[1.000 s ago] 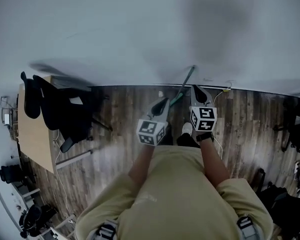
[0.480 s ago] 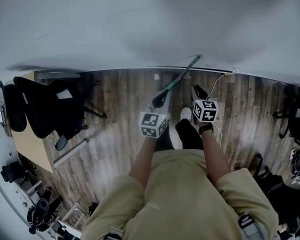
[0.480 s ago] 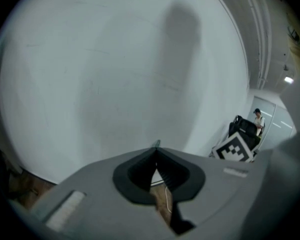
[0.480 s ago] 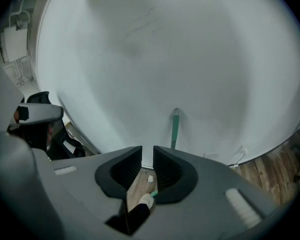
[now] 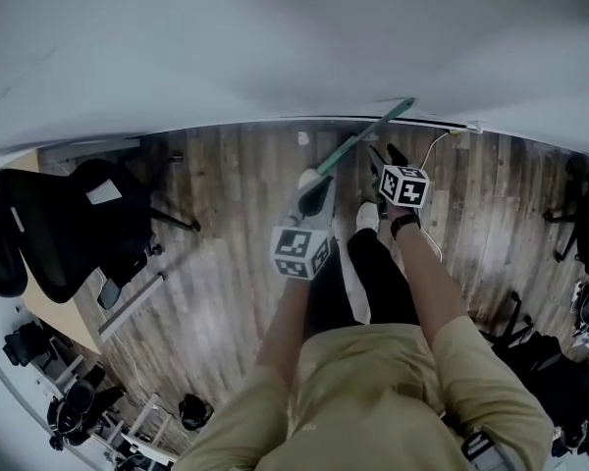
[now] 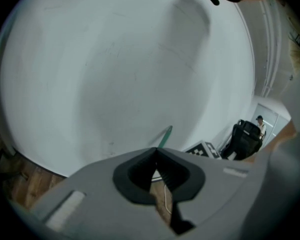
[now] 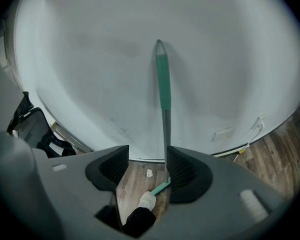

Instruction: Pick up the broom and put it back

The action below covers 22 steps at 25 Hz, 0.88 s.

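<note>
The broom point(image 5: 365, 139) leans against the white wall, its green handle point(image 7: 163, 80) upright and its grey shaft running down to the wood floor. My right gripper point(image 5: 381, 157) is in front of it. Its jaws are opening, and the shaft point(image 7: 166, 134) stands free by the inner edge of the right pad point(image 7: 182, 171), which does not press on it. My left gripper point(image 5: 315, 192) hangs to the left of the broom's lower end, shut with nothing between its tips point(image 6: 155, 153). Above them only the handle's green top point(image 6: 165, 136) shows.
A black office chair point(image 5: 74, 219) and a wooden desk point(image 5: 41, 307) stand at the left. A white cable point(image 5: 430, 150) runs from the baseboard. Dark bags point(image 5: 550, 366) lie at the right. The person's shoe point(image 7: 147, 200) is by the broom's foot. A second person point(image 6: 260, 126) stands far off.
Both grippers have sunk toward the floor and look smaller under the head camera. The broom has stayed leaning on the wall, and the chair has slid leftward in view.
</note>
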Each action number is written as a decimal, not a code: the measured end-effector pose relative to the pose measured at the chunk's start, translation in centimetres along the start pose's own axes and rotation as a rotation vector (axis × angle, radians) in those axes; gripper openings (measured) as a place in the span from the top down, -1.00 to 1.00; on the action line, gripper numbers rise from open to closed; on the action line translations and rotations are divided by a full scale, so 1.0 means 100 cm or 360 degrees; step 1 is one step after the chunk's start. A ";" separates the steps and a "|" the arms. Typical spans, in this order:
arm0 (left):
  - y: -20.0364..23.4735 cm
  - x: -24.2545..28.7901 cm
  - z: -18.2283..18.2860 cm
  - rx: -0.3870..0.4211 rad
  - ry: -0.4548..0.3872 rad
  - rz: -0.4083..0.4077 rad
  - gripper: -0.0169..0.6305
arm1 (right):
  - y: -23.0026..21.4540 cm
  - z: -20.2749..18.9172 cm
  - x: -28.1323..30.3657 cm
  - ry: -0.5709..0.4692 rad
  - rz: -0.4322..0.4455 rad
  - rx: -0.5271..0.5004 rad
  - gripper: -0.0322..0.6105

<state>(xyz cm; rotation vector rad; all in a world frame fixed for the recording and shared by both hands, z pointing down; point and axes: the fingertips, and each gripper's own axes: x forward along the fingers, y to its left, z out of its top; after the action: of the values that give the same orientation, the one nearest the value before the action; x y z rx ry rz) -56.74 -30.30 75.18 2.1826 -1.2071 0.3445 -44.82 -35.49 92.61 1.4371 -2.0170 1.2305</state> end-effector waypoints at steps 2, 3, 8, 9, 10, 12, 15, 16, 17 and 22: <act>0.012 0.006 -0.008 -0.0022 -0.0005 0.0006 0.94 | -0.015 -0.005 0.025 0.0017 -0.0025 0.0042 0.13; 0.018 0.008 -0.011 -0.0030 -0.0004 0.0012 0.94 | -0.022 -0.005 0.037 0.0021 -0.0037 0.0068 0.12; 0.032 0.010 -0.020 -0.0064 -0.0015 0.0030 0.94 | -0.045 0.019 0.065 -0.0045 -0.0071 0.0237 0.13; 0.033 0.009 -0.021 -0.0066 -0.0013 0.0032 0.94 | -0.047 0.025 0.067 -0.0066 -0.0065 0.0261 0.16; 0.033 0.006 -0.023 -0.0069 -0.0010 0.0033 0.94 | -0.047 0.031 0.067 -0.0091 -0.0056 0.0264 0.22; 0.032 0.001 -0.025 -0.0081 -0.0002 0.0034 0.94 | -0.043 0.042 0.066 -0.0132 -0.0036 0.0218 0.37; 0.031 -0.003 -0.025 -0.0093 0.0016 0.0041 0.94 | -0.034 0.055 0.064 -0.0116 -0.0023 0.0145 0.56; 0.030 -0.004 -0.024 -0.0090 0.0023 0.0043 0.94 | -0.030 0.056 0.063 -0.0092 -0.0023 0.0116 0.57; 0.028 -0.005 -0.021 -0.0082 0.0028 0.0042 0.94 | -0.026 0.055 0.060 -0.0068 -0.0025 0.0076 0.57; 0.020 -0.016 0.011 -0.0058 -0.0003 0.0042 0.94 | 0.005 0.040 0.017 -0.0126 -0.0136 -0.0215 0.62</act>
<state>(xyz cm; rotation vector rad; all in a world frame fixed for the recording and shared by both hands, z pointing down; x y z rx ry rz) -59.31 -30.73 74.30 2.1381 -1.2350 0.3289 -45.21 -39.70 91.44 1.5105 -2.0253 0.9973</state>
